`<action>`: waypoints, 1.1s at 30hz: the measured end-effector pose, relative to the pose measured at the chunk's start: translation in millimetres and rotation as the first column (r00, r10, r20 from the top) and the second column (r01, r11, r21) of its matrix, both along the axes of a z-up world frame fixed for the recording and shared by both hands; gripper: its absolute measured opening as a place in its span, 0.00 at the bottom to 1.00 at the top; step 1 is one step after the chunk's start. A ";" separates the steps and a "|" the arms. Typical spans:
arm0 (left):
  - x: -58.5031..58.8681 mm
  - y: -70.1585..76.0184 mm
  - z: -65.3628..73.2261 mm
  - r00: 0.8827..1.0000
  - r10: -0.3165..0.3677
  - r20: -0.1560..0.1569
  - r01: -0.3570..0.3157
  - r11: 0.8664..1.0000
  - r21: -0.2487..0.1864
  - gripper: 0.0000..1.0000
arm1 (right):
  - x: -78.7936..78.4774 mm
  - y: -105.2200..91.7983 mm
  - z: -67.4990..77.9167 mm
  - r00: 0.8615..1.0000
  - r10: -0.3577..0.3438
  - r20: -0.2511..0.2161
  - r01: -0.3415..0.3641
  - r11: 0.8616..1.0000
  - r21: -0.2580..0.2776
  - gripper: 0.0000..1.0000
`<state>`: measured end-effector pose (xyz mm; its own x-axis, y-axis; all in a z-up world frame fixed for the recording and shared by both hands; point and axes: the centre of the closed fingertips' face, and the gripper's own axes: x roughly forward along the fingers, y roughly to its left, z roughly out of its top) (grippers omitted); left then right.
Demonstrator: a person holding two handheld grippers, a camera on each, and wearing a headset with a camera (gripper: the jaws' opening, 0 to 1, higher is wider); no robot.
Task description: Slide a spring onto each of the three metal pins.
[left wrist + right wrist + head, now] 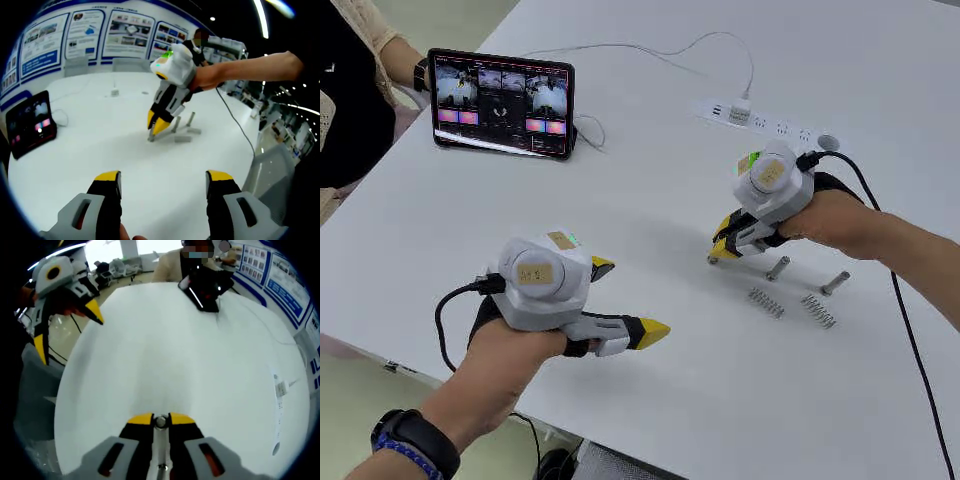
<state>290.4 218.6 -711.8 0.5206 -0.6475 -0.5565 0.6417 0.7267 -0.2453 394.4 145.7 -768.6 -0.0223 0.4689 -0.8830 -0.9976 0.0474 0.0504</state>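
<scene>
R gripper (723,250) is clamped on a pin (712,258), tips angled down w/ the pin's lower end at or just above the table (650,190); contact is hard to judge from the head view. In the right gripper view the jaws press on both sides of the pin, its round end showing between the yellow tips. Whether a spring already sits on that pin I cannot tell.

Two more pins are just right of the R gripper: one (778,267) near its tips, the other (836,283) farther right. From the left gripper view they look to be standing upright, apart from each other. Two springs lie flat on the table in front of them, one (766,303) below the nearer pin, one (818,311) below the farther, neither touching a pin.

L gripper (628,298) is held at the near-left of the table, well apart from the pins, jaws wide apart w/ nothing between them, pointing toward the R gripper.

Tablet (502,102) is propped at the far left; power strip (760,120) lies at the far side w/ a white cable.
</scene>
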 end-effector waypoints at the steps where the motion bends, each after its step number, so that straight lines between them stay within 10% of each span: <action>1: -0.2 0.0 -0.1 1.000 0.000 -0.001 0.000 1.000 -0.001 0.70 | -0.1 0.0 -0.9 1.000 0.002 0.000 -0.002 1.000 -0.002 0.13; 33: -4.8 2.0 2.0 1.000 0.008 -0.003 -0.008 1.000 -0.010 0.70 | 6.1 -7.8 -14.6 1.000 -0.012 0.010 0.013 0.999 -0.040 0.33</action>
<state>285.7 220.6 -709.8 0.5238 -0.6489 -0.5519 0.6353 0.7292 -0.2544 400.4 137.9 -783.2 -0.0077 0.4331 -0.9013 -0.9974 0.0616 0.0381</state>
